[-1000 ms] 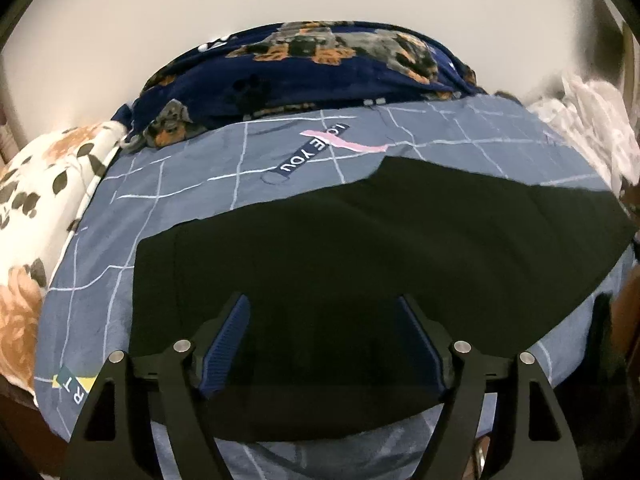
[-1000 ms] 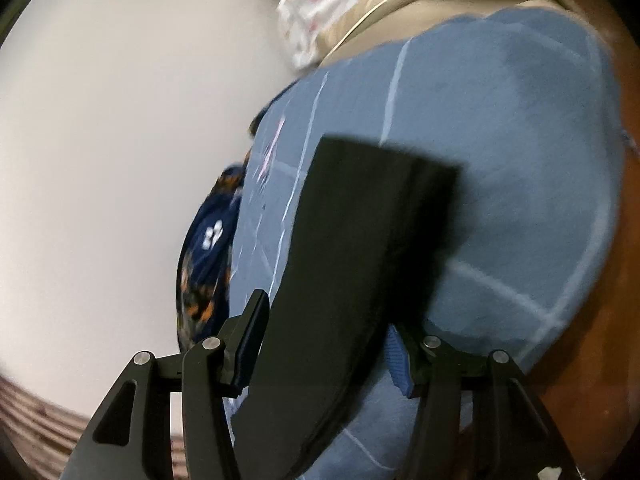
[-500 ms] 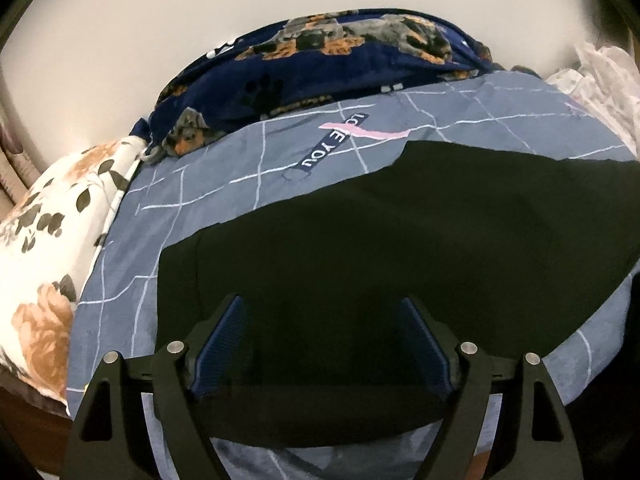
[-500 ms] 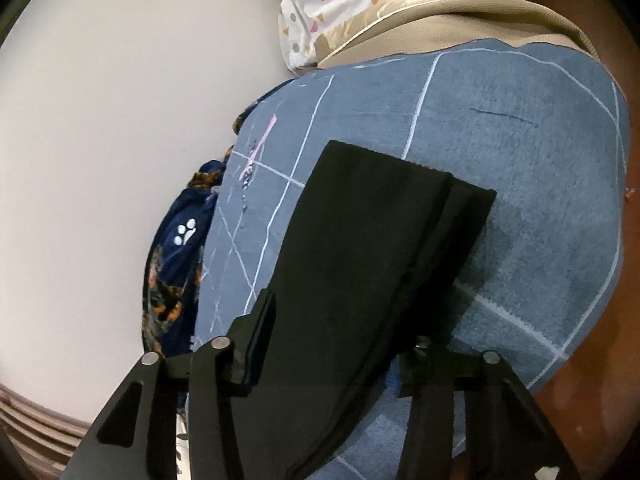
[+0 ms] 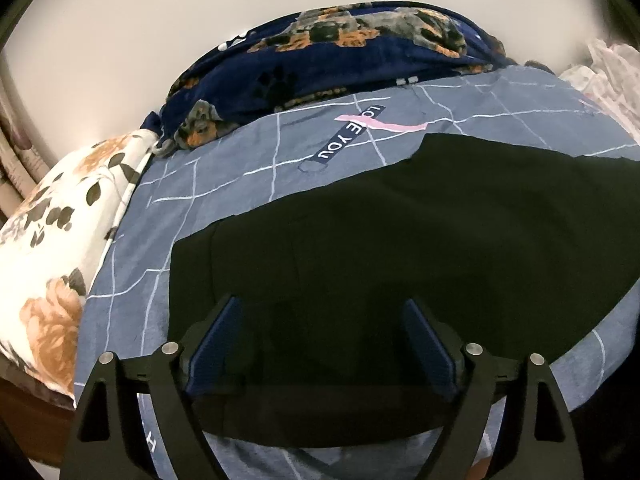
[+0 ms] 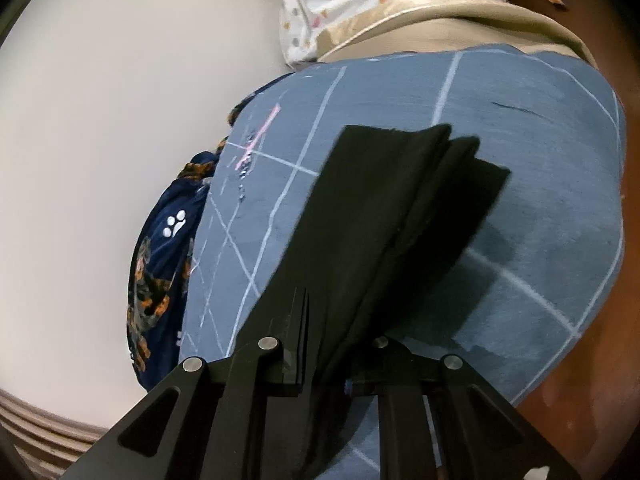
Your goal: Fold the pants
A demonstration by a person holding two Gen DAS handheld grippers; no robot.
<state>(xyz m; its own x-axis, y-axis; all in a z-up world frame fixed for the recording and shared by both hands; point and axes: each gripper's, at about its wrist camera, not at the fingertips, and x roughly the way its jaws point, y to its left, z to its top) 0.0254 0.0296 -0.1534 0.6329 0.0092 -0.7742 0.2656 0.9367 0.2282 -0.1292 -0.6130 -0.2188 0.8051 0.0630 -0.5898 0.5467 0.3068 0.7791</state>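
Bed with blue-grey grid-lined sheet (image 5: pixel 240 184) under both tools. Black fabric pants (image 5: pixel 400 240) lie flat, spread ahead of left tool (image 5: pixel 320 344) (jaws opening, nothing pinched). Right tool (image 6: pixel 328 344) closing, pinching the pants' lifted leg end.

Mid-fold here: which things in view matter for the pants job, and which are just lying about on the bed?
In the job:
- black pants
- right gripper, jaws closing on the pants' leg end
- left gripper, jaws opening above the pants
- blue sheet, the folding surface

Just lying about:
- navy dog-print blanket
- floral pillow
- white spotted cloth
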